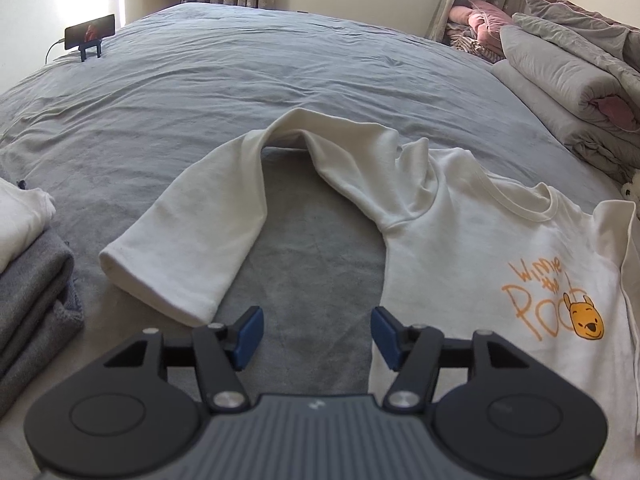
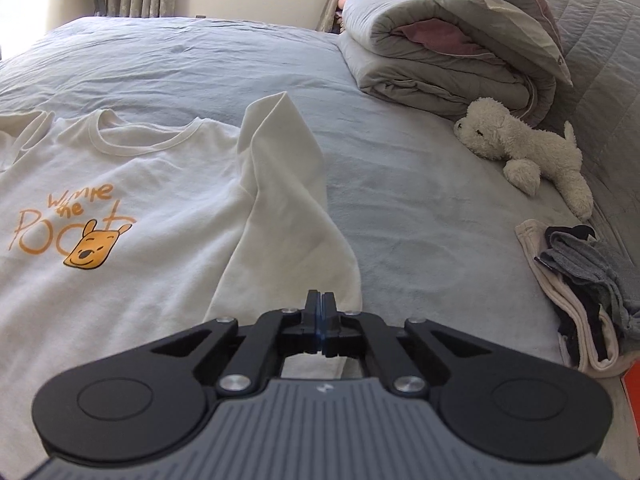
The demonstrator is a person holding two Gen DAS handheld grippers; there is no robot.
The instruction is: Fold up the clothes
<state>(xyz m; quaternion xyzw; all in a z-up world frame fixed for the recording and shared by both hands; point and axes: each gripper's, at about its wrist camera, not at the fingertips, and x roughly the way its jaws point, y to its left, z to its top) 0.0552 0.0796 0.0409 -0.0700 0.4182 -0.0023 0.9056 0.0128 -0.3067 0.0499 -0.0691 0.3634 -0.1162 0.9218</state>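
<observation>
A cream long-sleeved shirt (image 1: 460, 216) (image 2: 132, 184) with an orange bear print lies front up on the grey bed. Its left sleeve (image 1: 188, 248) bends in an arch and its cuff lies just ahead of my left gripper (image 1: 318, 336). That gripper is open over bare sheet, between the cuff and the shirt's side hem, with nothing between its blue pads (image 1: 250, 336). The other sleeve (image 2: 280, 216) is doubled back along the shirt's side. My right gripper (image 2: 320, 308) is shut at this sleeve's cuff; the fingers hide the pinched cloth.
Folded grey and white clothes (image 1: 32, 264) are stacked at the left. A phone on a stand (image 1: 90, 34) sits at the far corner. Rolled quilts (image 2: 448, 48), a plush dog (image 2: 528, 148) and a small pile of dark garments (image 2: 588, 280) lie to the right.
</observation>
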